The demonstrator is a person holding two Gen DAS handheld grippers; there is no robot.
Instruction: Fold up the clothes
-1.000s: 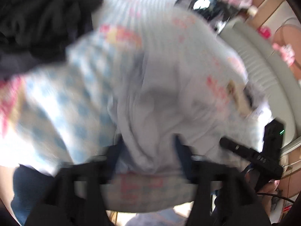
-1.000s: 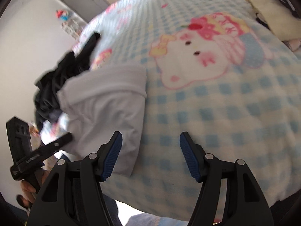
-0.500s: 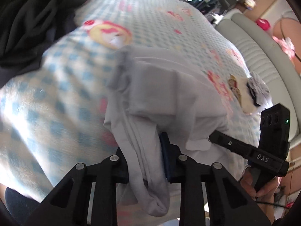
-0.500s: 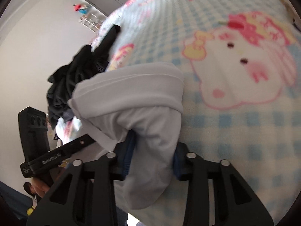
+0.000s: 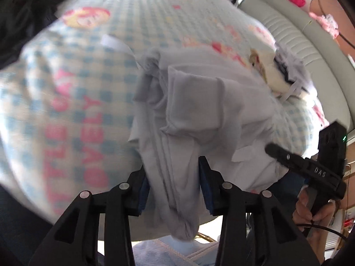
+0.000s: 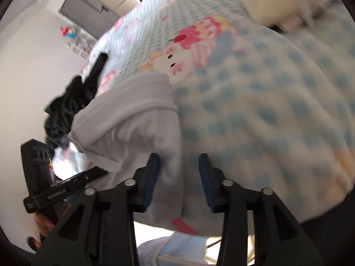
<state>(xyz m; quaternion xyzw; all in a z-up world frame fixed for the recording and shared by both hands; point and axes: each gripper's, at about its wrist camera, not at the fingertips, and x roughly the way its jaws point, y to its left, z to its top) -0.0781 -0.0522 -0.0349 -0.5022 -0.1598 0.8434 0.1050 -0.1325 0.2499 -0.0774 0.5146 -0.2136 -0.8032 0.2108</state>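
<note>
A pale grey folded garment (image 5: 195, 110) lies on the blue-checked cartoon bedspread (image 5: 66, 84) near the bed's front edge. My left gripper (image 5: 173, 184) has its jaws part open around the garment's bunched near end, which hangs between them. In the right wrist view the same garment (image 6: 133, 119) lies left of centre. My right gripper (image 6: 178, 181) is open, with the garment's edge against its left pad (image 6: 153, 177). Each gripper shows in the other's view: the right one (image 5: 310, 168) and the left one (image 6: 55, 190).
A heap of black clothes (image 6: 68, 102) lies at the bed's left side, also in the left wrist view (image 5: 24, 15). A cream and dark item (image 5: 275, 75) lies on the bed's right. A grey padded headboard (image 5: 310, 35) runs behind. Light blue cloth (image 5: 168, 252) hangs below the bed edge.
Both grippers were shut on the garment half a second ago and have now opened their jaws. The garment has settled onto the bedspread.
</note>
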